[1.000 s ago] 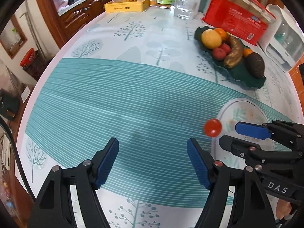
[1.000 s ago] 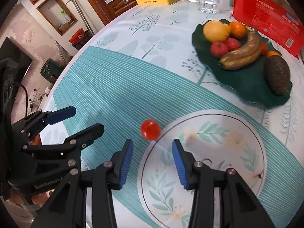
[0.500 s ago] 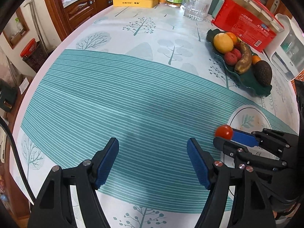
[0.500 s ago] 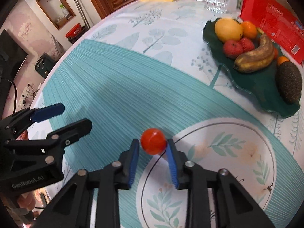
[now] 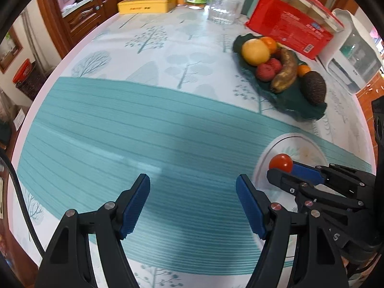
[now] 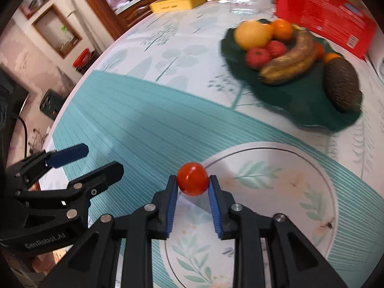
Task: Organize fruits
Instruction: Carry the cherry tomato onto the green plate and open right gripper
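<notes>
A small red tomato [image 6: 192, 179] sits pinched between the blue pads of my right gripper [image 6: 193, 187], which is shut on it just above the tablecloth. The left wrist view shows the same tomato [image 5: 281, 163] at the tip of the right gripper [image 5: 285, 170]. My left gripper [image 5: 193, 189] hangs open over the teal stripes with nothing between its fingers; it also shows at the left of the right wrist view [image 6: 96, 158]. The dark green leaf-shaped plate [image 6: 309, 112] at the far right carries a yellow citrus, oranges, red fruits, a brown banana and an avocado.
A red box [image 5: 288, 26], a white appliance [image 5: 352, 60], a glass [image 5: 220, 12], bottles and a yellow tin [image 5: 146, 3] line the table's far edge. A round printed motif [image 6: 264, 206] lies under the right gripper. The table edge curves along the left.
The right gripper closed on the tomato, which lay loose on the cloth a second ago, and now holds it off the cloth. The left gripper stayed open and drifted slightly.
</notes>
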Motion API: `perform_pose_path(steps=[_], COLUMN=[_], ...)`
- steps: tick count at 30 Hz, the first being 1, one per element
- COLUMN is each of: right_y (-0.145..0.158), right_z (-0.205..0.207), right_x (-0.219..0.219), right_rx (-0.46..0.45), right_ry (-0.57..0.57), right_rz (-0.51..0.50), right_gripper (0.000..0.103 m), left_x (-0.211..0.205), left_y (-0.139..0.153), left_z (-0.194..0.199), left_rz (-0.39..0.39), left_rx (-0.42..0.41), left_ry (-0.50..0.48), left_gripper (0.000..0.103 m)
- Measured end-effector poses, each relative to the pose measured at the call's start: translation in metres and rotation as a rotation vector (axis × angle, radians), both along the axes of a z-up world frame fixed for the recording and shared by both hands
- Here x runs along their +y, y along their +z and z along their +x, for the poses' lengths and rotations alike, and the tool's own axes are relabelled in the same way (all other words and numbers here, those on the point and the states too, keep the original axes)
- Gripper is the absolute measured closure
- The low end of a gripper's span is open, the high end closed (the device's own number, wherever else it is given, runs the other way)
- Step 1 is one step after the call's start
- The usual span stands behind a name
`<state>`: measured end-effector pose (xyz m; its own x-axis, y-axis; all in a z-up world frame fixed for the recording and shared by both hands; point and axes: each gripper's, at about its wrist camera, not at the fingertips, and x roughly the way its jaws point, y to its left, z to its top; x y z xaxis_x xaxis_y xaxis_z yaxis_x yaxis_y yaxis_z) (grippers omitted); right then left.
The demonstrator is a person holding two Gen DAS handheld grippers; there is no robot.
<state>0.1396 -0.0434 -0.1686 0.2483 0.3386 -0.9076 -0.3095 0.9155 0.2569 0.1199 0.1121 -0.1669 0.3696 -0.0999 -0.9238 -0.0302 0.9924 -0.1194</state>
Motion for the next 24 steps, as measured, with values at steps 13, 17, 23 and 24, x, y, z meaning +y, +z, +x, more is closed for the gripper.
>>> perform_pose_path(steps=[13, 17, 23, 24], right_y=[0.046, 0.055, 0.063, 0.062], right_z=[0.029, 0.047, 0.075, 0.080], right_x=[-0.058, -0.073, -0.083, -0.084], right_rx=[-0.062, -0.079, -0.110, -0.108], right_ry=[-0.196, -0.245, -0.294, -0.303], right_rz=[0.035, 0.036, 0.015, 0.017], right_gripper=[0.077, 0.077, 0.077, 0.077], left_x=[-0.040, -0.045, -0.053, -0.055], left_y=[0.043, 0.058, 0.078, 0.079], left_z=[0.043, 0.061, 0.096, 0.101], left_rz=[-0.002, -0.002, 0.015, 0.019], left_rx=[-0.080, -0.123, -0.180, -0.184], left_ry=[-0.079, -0.080, -0.092, -0.096], left_gripper=[0.018, 0.011, 0.004, 0.002])
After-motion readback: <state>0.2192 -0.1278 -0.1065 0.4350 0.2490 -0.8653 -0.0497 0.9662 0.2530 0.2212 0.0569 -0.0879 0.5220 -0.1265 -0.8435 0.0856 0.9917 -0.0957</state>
